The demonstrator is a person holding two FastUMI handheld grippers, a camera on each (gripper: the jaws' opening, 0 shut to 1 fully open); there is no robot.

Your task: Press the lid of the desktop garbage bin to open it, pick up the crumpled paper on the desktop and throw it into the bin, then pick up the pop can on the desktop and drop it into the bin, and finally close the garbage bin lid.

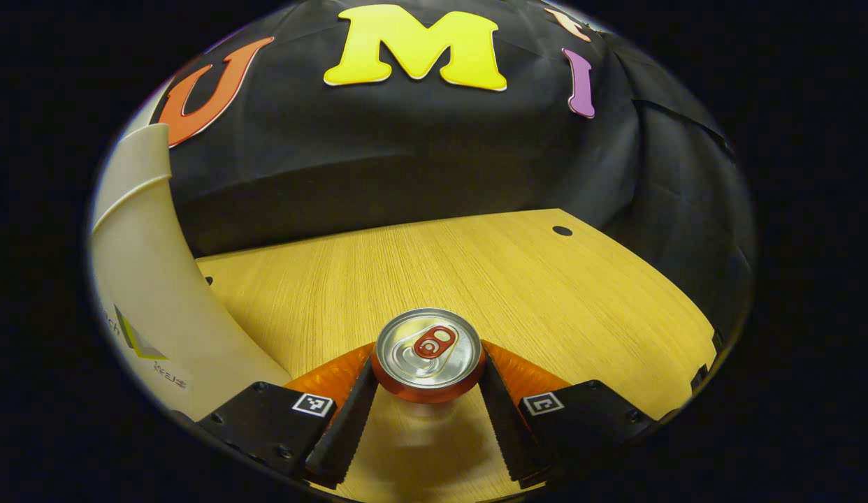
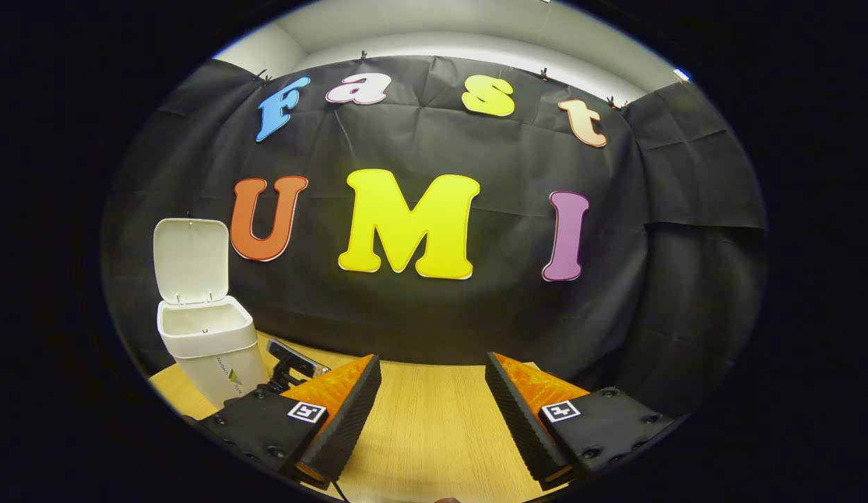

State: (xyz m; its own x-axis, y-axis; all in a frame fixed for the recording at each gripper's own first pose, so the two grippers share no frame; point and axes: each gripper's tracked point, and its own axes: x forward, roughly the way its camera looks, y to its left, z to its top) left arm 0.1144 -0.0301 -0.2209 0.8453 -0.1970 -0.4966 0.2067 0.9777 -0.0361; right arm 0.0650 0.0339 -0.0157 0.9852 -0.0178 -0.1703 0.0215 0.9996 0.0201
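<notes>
The pop can is clamped upright between the fingers of the left gripper, above the desktop; being held near its top rim, it could slip out. The right gripper is held apart and empty, and farther off the garbage bin stands with its lid raised, so a badly aimed drop could strike the rim.

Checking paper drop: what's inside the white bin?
White plastic bin, lid up: only the bare upper inner wall shows in the right gripper view. The rim hides the bottom, so paper can't be confirmed.

Both grippers, left gripper and right gripper, have black screw-studded blocks (each bearing square markers).
</notes>
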